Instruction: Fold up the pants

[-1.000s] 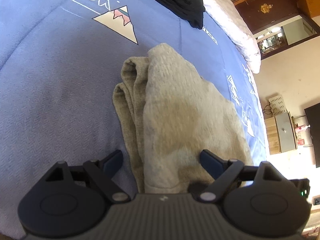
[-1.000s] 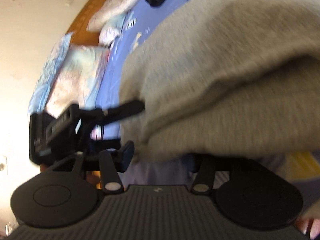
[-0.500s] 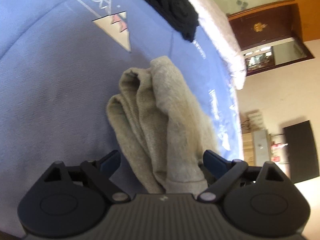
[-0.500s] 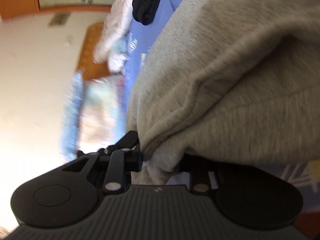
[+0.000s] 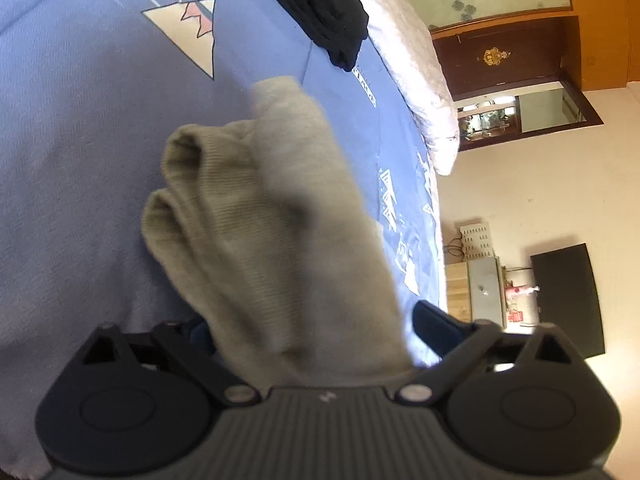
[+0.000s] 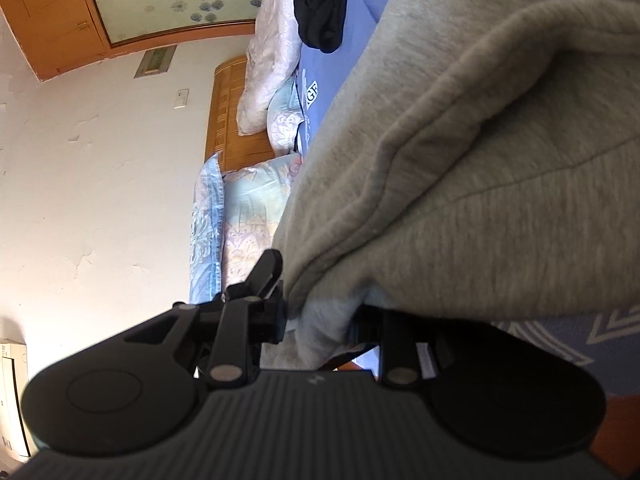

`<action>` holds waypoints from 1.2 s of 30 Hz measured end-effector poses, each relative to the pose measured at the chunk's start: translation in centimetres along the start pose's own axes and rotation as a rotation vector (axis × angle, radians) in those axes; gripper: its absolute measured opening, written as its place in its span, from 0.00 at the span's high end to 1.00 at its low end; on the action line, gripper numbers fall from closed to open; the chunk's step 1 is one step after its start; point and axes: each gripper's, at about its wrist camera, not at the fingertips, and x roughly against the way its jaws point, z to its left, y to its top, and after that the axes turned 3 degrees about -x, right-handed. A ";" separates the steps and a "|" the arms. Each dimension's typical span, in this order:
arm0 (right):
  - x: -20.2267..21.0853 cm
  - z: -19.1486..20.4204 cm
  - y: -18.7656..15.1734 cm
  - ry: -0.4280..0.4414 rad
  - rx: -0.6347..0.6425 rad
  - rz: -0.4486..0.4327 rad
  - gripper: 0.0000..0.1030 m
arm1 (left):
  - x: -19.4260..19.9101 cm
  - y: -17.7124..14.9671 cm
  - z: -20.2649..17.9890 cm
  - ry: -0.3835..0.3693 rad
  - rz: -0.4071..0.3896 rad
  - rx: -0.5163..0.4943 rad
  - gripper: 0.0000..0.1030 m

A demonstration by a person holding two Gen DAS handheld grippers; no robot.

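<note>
The grey-beige pants (image 5: pixel 280 220) lie folded in a bundle on the blue bedsheet (image 5: pixel 80 120), two rounded folds at the left. My left gripper (image 5: pixel 316 324) straddles their near end. Its jaws are closing with the cloth between them. The right finger (image 5: pixel 436 320) stands apart from the cloth and the left finger is half hidden behind it. In the right wrist view the pants (image 6: pixel 480 160) fill the right side, and my right gripper (image 6: pixel 320 320) is shut on a bunched edge of them.
A black garment (image 5: pixel 320 12) lies farther up the bed beside a pale quilted blanket (image 5: pixel 408 60). Pillows (image 6: pixel 248 216) and a wooden headboard (image 6: pixel 228 120) stand at the bed's head. The bed's edge runs along the right, with a television (image 5: pixel 568 300) beyond.
The right jaws have closed onto the pants' edge and that wrist has rolled. In the left wrist view the bundle has drawn closer between the jaws, which have narrowed a little.
</note>
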 end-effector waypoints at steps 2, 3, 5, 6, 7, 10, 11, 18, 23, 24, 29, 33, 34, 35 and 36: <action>-1.4 0.2 -0.2 -0.112 0.048 0.026 0.68 | -0.3 0.0 -0.5 0.136 -0.016 -0.056 0.58; -1.7 0.4 -0.3 -0.172 0.084 0.025 0.64 | -0.7 -0.1 -0.4 0.180 0.000 -0.077 0.63; -2.1 0.7 -0.7 -0.279 0.147 0.025 0.53 | -0.9 -0.3 0.4 0.200 0.018 -0.061 0.69; -2.2 0.7 -0.9 -0.302 0.171 0.032 0.51 | -0.9 -0.4 0.8 0.208 0.020 -0.056 0.69; -2.3 0.9 -1.1 -0.316 0.194 0.042 0.49 | -0.9 -0.6 1.2 0.215 0.019 -0.061 0.69; -2.2 1.7 -1.5 -0.352 0.272 0.070 0.44 | -0.7 -0.8 2.1 0.211 0.020 -0.051 0.69; -1.9 1.9 -1.6 -0.372 0.308 0.079 0.44 | -0.6 -0.8 2.7 0.198 0.020 -0.039 0.68; 3.9 3.5 -2.5 -0.286 0.439 0.097 0.43 | -0.3 -1.0 3.8 0.144 0.008 -0.026 0.67; 7.9 5.8 -1.7 -0.195 0.515 -0.057 0.43 | -0.2 -1.1 4.2 0.130 0.004 -0.017 0.67; 8.4 6.1 -1.5 -0.200 0.521 -0.090 0.43 | -0.2 -1.1 4.2 0.131 0.003 -0.019 0.67; 8.5 5.4 -0.2 -0.245 0.477 -0.143 0.47 | -0.1 -1.1 4.5 0.121 -0.001 -0.012 0.66; 8.0 5.2 -0.7 -0.299 0.494 -0.120 0.47 | 0.0 -1.3 4.6 0.119 -0.001 -0.011 0.66; 8.5 5.2 -0.7 -0.304 0.497 -0.119 0.47 | 0.0 -1.3 4.6 0.118 -0.002 -0.010 0.66; 8.9 5.0 -0.7 -0.305 0.497 -0.120 0.47 | 0.1 -1.3 4.6 0.117 -0.002 -0.009 0.66; 9.1 4.9 -0.8 -0.305 0.495 -0.123 0.47 | 0.1 -1.3 4.6 0.116 -0.002 -0.009 0.66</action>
